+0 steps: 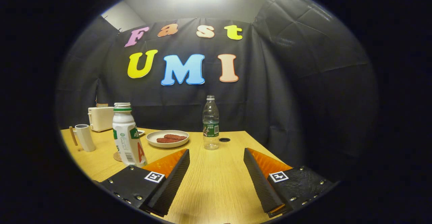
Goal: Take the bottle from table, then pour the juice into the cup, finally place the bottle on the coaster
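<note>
The claw [216, 176] is hovering low over the wooden counter [216, 183] with its two fingers standing spread wide, nothing between them but bare wood. The juice bottle [127, 136], white with a green collar, is standing upright off to the left of the claw, just beyond the left finger's tip [182, 156], and appears to be resting on or at the edge of a round woven coaster [117, 156]. Its long axis is running vertical, so the open gap is looking past it rather than at it. The white cup [85, 137] is sitting farther left again, apart from the bottle. Straight ahead of the gap a clear water bottle [211, 122] is standing, with a plate [167, 138] of food beside it. Judgement: the pickup is not yet made, and the claw is needing to swing left to bring the juice bottle between the fingers
</note>
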Demonstrator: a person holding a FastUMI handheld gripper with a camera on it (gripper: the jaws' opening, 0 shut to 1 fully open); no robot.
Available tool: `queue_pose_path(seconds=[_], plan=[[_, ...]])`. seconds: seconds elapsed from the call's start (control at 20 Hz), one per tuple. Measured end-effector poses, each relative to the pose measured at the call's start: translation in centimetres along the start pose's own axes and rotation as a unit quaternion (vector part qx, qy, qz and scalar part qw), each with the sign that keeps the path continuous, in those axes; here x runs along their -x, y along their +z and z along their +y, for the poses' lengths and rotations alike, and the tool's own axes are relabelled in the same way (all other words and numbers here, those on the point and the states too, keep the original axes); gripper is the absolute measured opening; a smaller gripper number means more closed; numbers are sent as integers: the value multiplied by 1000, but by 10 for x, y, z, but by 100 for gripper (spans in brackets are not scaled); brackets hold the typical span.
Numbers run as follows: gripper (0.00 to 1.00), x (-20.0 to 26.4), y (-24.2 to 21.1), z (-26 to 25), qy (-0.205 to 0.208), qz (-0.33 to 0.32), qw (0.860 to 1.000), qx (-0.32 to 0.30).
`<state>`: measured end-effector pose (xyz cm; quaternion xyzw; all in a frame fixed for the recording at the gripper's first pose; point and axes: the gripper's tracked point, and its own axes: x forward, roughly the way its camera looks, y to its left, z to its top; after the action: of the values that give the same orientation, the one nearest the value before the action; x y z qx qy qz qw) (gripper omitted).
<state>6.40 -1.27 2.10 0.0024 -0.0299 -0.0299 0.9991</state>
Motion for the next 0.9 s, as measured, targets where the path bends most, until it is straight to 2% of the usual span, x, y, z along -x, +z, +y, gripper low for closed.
queue_pose_path(seconds=[0.25, 0.65, 0.9], plan=[[97, 4, 41, 19, 10, -41, 999, 9], [97, 37, 60, 69, 63, -6, 998, -3], [97, 55, 72, 81, 70, -3, 998, -5]])
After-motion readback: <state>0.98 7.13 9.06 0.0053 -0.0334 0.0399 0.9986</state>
